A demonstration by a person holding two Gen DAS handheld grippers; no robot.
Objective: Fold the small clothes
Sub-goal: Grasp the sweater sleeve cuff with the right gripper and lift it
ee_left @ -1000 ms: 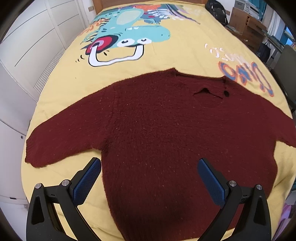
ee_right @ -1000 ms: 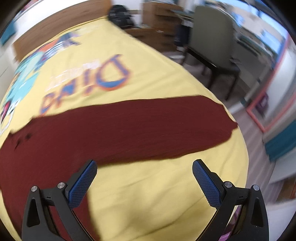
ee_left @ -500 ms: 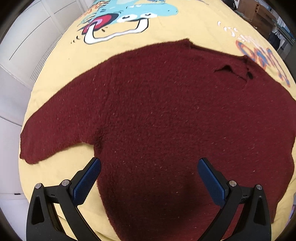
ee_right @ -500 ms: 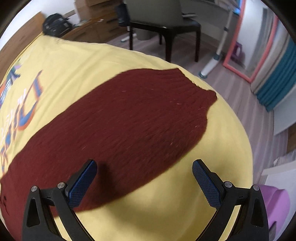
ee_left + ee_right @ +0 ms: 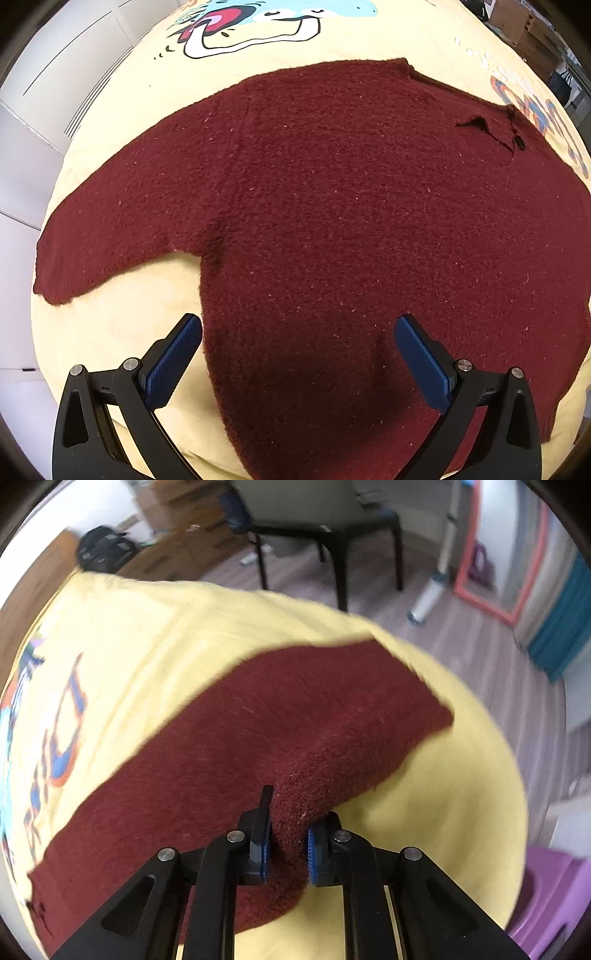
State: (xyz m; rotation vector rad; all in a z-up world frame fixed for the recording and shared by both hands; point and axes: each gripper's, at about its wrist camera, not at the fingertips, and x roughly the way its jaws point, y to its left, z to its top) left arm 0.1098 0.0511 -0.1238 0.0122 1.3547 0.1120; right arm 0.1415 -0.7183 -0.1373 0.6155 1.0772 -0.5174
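Left tongs point(image 5: 297, 354) point steeply down over the lower body of the maroon sweater point(image 5: 332, 221), jaws wide, nothing between the blue pads point(image 5: 173, 360); the left pad sits over the sweater's side edge where it meets the yellow bedspread point(image 5: 110, 332), the right pad over the knit. Sweater lies spread flat on the bed, one sleeve point(image 5: 110, 229) stretched out to the left, neckline with a small opening at upper right. Left wrist view alone shows the whole torso, the cartoon print point(image 5: 258, 22) on the bedspread above the sweater, and white cabinet panels point(image 5: 33, 110) at far left. Right tongs point(image 5: 288, 843) also angle down, jaws narrow and pinched on a raised fold of the other sleeve point(image 5: 295, 716), knit bunched up between the pads; the rest of that sleeve lies flat, cuff end toward the bed's edge at upper right. Right wrist view alone shows the room beyond: a dark chair point(image 5: 325, 528), wood floor, a black bag point(image 5: 105, 552) at upper left, a purple object point(image 5: 546, 897) at lower right. Right view is motion-blurred at the edges.
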